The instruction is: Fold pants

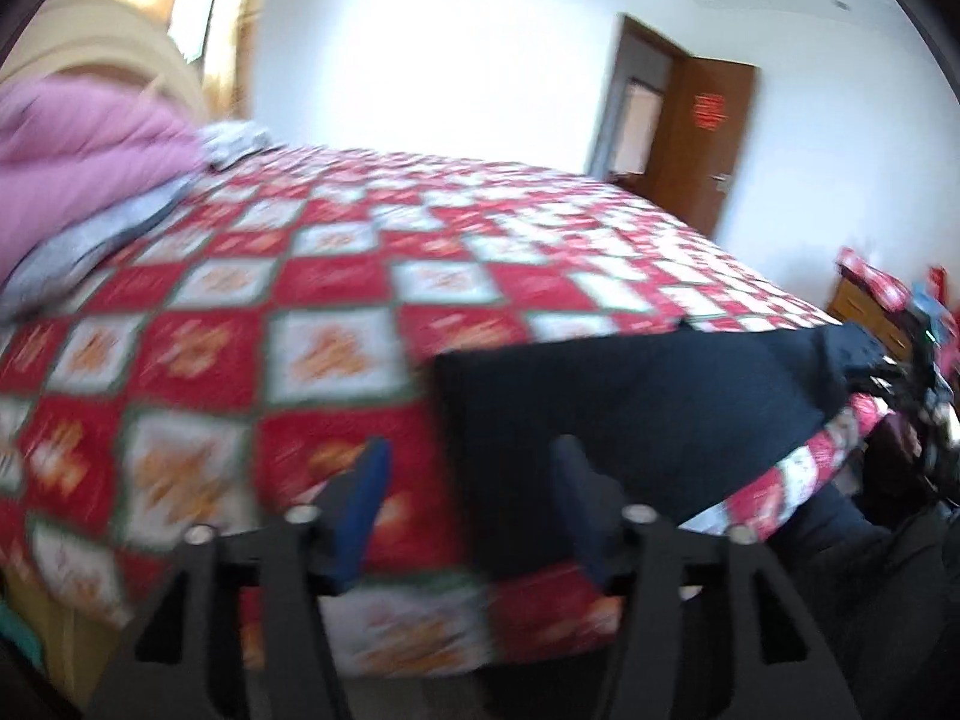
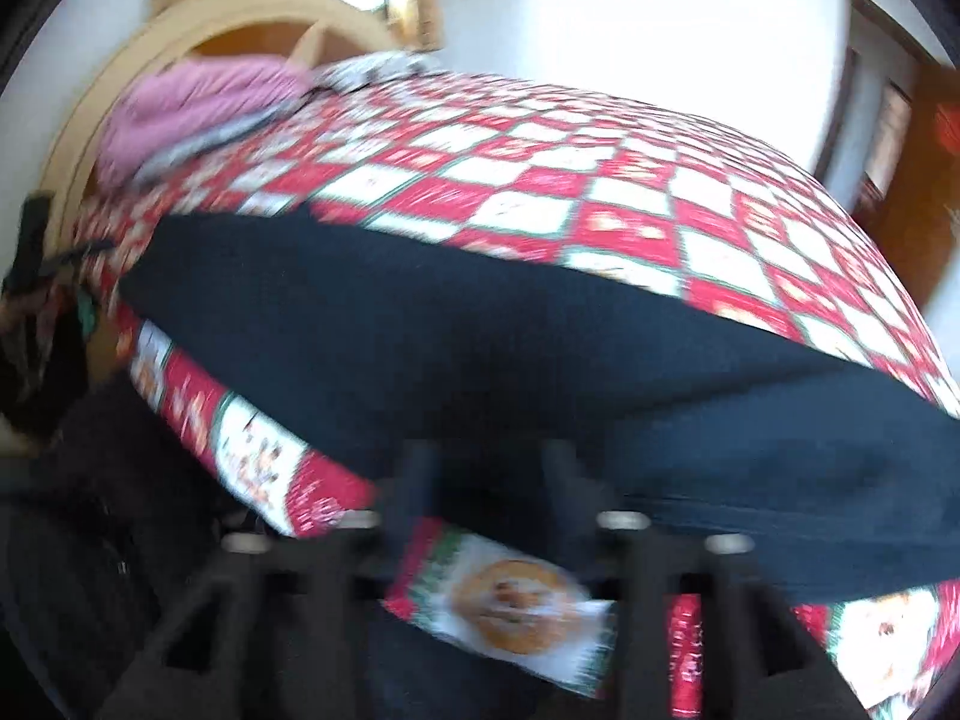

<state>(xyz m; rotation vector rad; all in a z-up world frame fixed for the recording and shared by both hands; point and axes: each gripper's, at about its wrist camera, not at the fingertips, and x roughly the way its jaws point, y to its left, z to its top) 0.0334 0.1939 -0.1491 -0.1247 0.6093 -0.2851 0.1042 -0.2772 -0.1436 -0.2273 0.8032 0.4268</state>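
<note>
Dark navy pants point(image 1: 630, 396) lie flat along the near edge of a bed with a red and white checked quilt point(image 1: 336, 300). My left gripper point(image 1: 471, 498) is open. Its blue-padded fingers point(image 1: 366, 498) straddle the left end of the pants without pressing on the cloth. In the right wrist view the pants point(image 2: 480, 330) stretch across the frame. My right gripper point(image 2: 491, 480) hovers open at their near edge, its dark fingers point(image 2: 420, 480) apart with nothing pinched. Both views are blurred. The right gripper's body point(image 1: 918, 372) shows at the pants' far end.
A pink blanket point(image 1: 78, 150) and grey cloth point(image 1: 78, 252) are piled at the head of the bed by a pale wooden headboard point(image 2: 198, 18). A brown door point(image 1: 702, 132) stands open in the white wall. A wooden cabinet point(image 1: 870, 312) sits past the bed's far corner.
</note>
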